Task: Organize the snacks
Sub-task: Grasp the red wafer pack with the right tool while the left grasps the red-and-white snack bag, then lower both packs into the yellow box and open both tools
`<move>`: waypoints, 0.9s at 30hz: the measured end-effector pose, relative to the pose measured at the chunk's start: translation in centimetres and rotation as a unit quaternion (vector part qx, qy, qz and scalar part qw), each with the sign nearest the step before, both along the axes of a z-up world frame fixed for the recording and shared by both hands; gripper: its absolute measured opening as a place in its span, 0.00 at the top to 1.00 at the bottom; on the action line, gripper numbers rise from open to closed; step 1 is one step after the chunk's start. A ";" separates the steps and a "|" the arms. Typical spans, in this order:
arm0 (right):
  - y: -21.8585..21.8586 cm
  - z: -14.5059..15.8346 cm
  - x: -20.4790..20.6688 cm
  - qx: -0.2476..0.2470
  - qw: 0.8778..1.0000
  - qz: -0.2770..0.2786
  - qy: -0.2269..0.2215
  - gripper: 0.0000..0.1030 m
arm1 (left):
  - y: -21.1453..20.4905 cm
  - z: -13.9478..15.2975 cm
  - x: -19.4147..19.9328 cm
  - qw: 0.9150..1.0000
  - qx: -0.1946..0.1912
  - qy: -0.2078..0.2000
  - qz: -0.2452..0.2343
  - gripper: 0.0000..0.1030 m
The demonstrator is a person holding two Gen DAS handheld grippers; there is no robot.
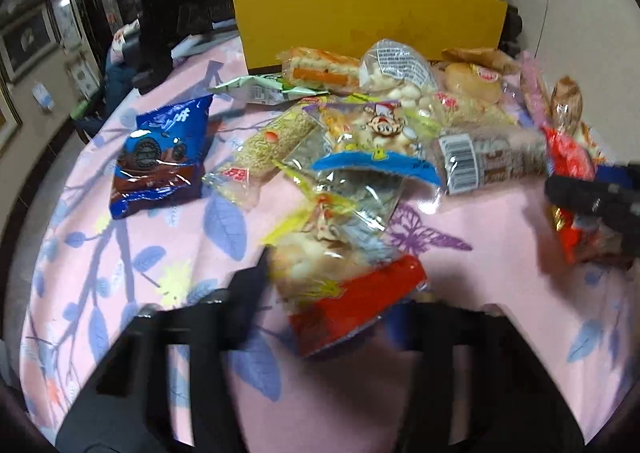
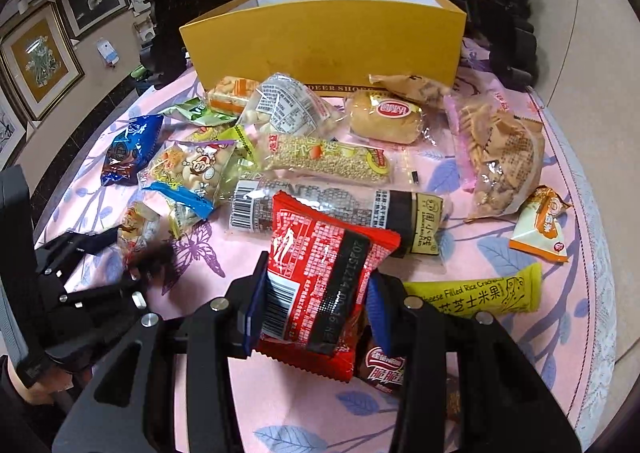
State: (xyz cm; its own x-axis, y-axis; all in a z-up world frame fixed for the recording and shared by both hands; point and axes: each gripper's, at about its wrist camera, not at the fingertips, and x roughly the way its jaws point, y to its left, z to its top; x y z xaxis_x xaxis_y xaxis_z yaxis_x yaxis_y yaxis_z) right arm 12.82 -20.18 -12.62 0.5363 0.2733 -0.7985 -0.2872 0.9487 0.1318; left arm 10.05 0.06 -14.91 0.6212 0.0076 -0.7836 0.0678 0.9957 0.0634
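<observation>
Many wrapped snacks lie on a pink flowered tablecloth [image 2: 304, 409] in front of an open yellow box [image 2: 320, 41], whose front wall [image 1: 360, 13] also shows in the left wrist view. My right gripper [image 2: 318, 301] is shut on a red snack packet [image 2: 320, 265], its blue pads [image 2: 256, 305] pressing both sides. It also shows at the right edge of the left wrist view [image 1: 592, 197]. My left gripper [image 1: 340, 289] is shut on a blurred clear-and-red snack packet [image 1: 344, 281], held just above the cloth. In the right wrist view this gripper [image 2: 140, 249] is at the left.
A blue cookie packet [image 1: 160, 161] lies apart at the left. A long barcoded packet [image 2: 332, 209], a bun [image 2: 384, 117], a yellow rice cracker bar [image 2: 476, 293] and an orange packet [image 2: 540, 225] lie around. The table edge [image 2: 596, 293] curves at the right. Framed pictures [image 2: 40, 61] hang behind.
</observation>
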 end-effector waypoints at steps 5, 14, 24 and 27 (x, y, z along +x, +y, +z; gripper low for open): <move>1.0 0.0 -0.3 0.001 1.000 0.008 0.001 0.57 | 0.6 0.1 0.4 1.000 -0.013 0.007 0.011 0.68; 2.8 1.1 -1.3 -0.004 1.000 0.021 -0.012 0.57 | 0.5 2.8 -0.6 0.999 -0.022 -0.023 0.020 0.72; 2.6 3.8 -3.4 -0.005 0.999 0.010 -0.043 0.57 | -0.8 6.2 -1.3 0.998 -0.024 -0.060 0.006 0.71; 2.3 4.2 -3.6 -0.006 0.999 0.004 -0.049 0.57 | -1.0 6.6 -1.4 0.998 -0.024 -0.064 0.001 0.71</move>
State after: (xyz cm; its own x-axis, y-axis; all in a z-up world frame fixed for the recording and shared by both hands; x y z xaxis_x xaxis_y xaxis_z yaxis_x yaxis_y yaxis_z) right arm 9.18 -17.86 -8.38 0.6103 0.2688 -0.7452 -0.3058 0.9477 0.0913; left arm 8.69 -0.94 -8.27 0.7165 -0.0261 -0.6971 0.0597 0.9979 0.0240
